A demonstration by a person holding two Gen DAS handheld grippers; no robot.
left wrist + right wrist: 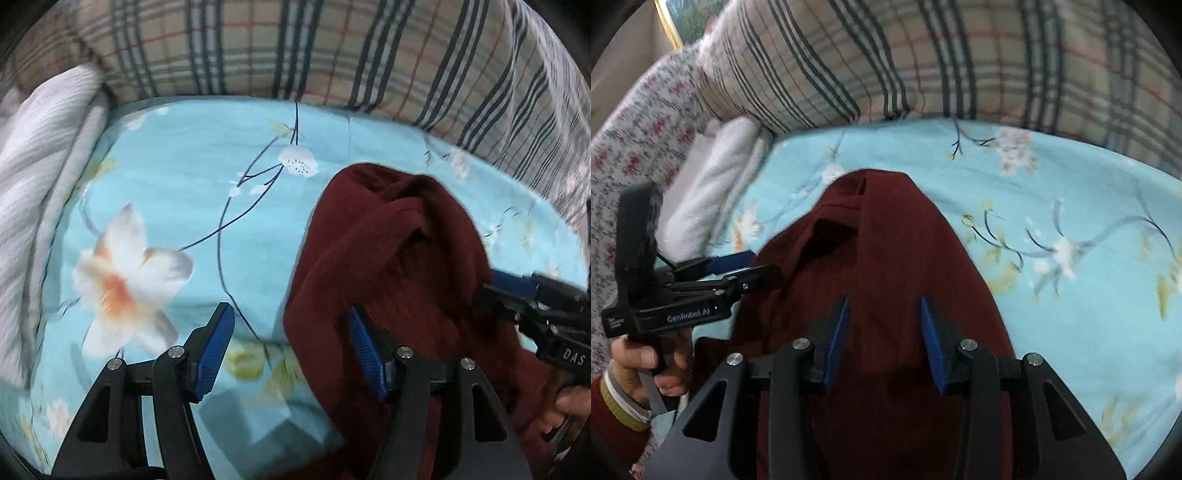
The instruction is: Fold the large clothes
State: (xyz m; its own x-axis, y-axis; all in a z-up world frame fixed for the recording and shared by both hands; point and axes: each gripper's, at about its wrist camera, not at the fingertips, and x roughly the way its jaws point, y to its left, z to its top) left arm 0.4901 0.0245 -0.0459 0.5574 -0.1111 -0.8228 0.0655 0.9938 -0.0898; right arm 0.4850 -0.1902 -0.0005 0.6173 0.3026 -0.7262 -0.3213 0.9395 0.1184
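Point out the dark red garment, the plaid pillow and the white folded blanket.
dark red garment (886, 251): right wrist view, middle of its ribbed cloth.
plaid pillow (820, 66): right wrist view, its striped face.
white folded blanket (40, 155): left wrist view, its upper fold.

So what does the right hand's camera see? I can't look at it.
A dark red garment lies bunched on a light blue flowery bedsheet, under the open right gripper. The left gripper reaches in from the left, and a striped pillow sits behind.
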